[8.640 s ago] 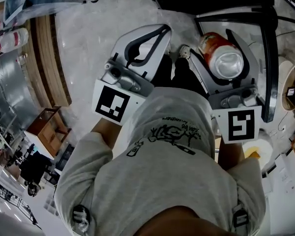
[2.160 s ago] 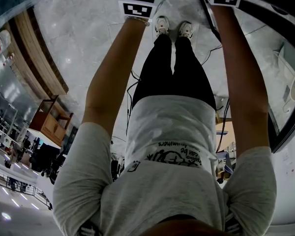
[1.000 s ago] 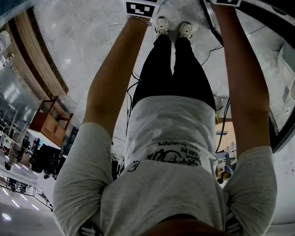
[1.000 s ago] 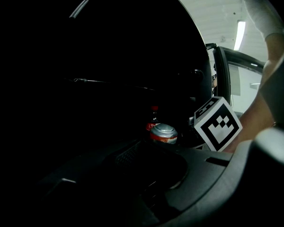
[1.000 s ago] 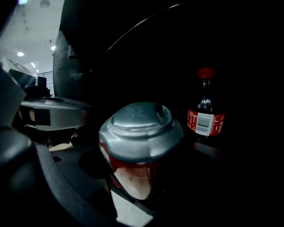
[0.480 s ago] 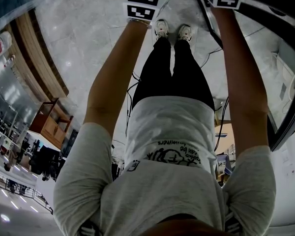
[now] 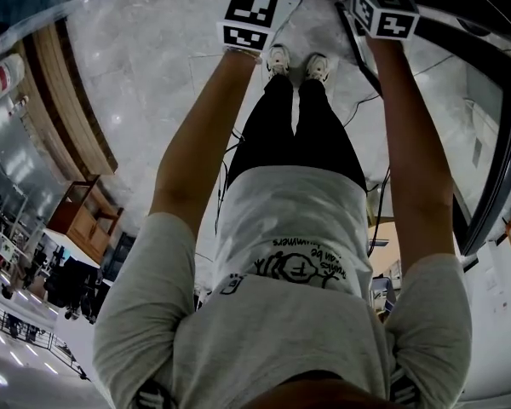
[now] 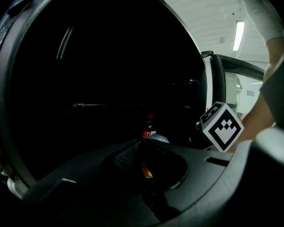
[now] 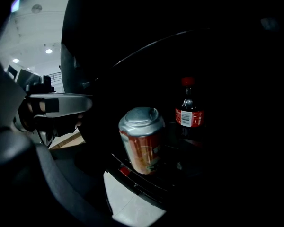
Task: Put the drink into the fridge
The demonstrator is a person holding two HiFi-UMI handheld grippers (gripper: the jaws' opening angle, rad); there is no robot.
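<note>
1. The step in hand looks like the release. The drink, a can [image 9: 140,129], stands upright on a shelf [image 9: 149,187] inside the fridge [image 8: 109,79], close to the shelf's front edge.
2. The right gripper [image 9: 142,164] has just been opening its jaws, and they now stand wide. The can is in line between them, but neither pad presses on it, so this gripper holds nothing.
3. The left gripper [image 8: 141,143] has its jaws brought together with nothing between them. It points into the dark fridge, beside the right one.
4. As I judge it, the task is nearly done. The next move calls for drawing the right gripper straight back out, with the jaws kept wide so that neither side clips the can. The can sits near the edge and could tip off. After that, the door [image 7: 504,143] probably needs closing.
5. Count:
   - one can;
   - one cola bottle [image 9: 189,111] with a red cap, standing behind the can and apart from it;
   - one shelf in use;
   - two grippers;
   - two marker cubes showing in the head view, one on each gripper.
</note>
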